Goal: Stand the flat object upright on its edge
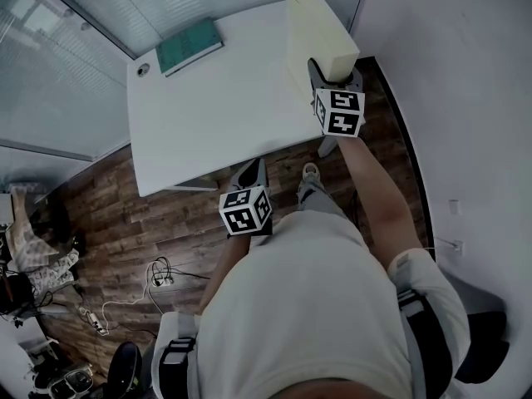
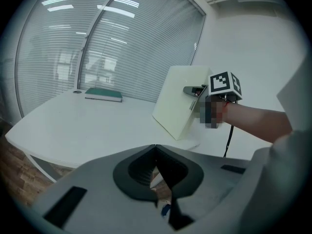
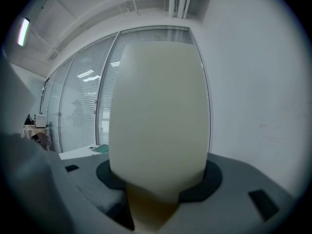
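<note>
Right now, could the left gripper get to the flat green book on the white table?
Probably yes, with a stretch: only bare white table lies between the left gripper and the flat green book; the tilted cream slab in the right gripper stands off to one side.

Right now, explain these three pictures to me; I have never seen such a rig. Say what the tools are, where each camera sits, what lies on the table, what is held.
No robot: a person holds a two-jaw gripper in each hand. The head view comes from a camera on the person's head, looking down. The other two come from cameras riding on the grippers, looking along their jaws. The marked cubes belong to the grippers. On the white table lies a green book, at the far side. The right gripper is clamped on a cream slab, tilted, at the table's right side. The left gripper is shut and empty, by the near edge.
</note>
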A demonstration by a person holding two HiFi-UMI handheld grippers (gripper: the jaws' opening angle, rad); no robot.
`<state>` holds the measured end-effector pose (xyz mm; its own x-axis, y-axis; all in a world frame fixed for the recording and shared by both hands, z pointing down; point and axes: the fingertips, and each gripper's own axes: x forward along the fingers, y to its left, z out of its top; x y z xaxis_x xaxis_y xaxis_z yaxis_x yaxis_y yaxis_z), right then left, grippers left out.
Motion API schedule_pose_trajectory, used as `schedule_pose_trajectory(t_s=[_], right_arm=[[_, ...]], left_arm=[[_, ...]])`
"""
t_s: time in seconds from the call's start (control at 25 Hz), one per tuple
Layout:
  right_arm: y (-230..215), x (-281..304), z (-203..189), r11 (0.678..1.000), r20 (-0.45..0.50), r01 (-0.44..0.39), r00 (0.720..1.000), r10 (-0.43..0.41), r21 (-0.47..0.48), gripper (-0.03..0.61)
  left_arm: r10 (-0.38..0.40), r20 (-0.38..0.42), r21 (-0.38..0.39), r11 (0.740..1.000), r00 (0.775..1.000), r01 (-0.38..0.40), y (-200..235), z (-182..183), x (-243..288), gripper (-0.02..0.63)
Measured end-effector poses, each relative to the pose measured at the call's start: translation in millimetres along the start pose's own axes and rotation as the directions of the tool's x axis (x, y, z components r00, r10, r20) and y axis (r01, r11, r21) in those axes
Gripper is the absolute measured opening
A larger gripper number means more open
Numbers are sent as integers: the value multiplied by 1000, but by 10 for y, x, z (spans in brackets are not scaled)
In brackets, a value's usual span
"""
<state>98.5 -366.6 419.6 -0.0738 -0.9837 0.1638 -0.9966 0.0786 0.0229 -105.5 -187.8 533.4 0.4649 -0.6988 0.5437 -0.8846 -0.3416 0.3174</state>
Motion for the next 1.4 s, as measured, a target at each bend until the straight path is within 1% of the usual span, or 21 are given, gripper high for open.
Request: schedule_pose_trajectory(t_s=[0.16,0.44,0.76,1.04,1.4], right_arm=[[20,16,-28,1000,1,-14,1000,14,-13,268],[21,-5,-49,1000,-3,-24,1000,24,-7,275],[36,-7,-66,999,-16,-35,999,35,-6,302],[28,-73,-79,999,-27,-33,999,33,12,322],[9,-351,-202,998,-37,-15,999,17,56,322]], left_arm=[[-1,-6,2,1000,1000,1,-4,-5,11,20],[-1,-11,4,1000,1000,1,-41,-51,2,20],[1,-10,1,1000,1000,-1,-52,-77,-33,20],[-2,-14,3,1000,1000,2,-88,-111,-80,20],[-4,-8,9,1000,1000,4,-109,-164,-198,20]])
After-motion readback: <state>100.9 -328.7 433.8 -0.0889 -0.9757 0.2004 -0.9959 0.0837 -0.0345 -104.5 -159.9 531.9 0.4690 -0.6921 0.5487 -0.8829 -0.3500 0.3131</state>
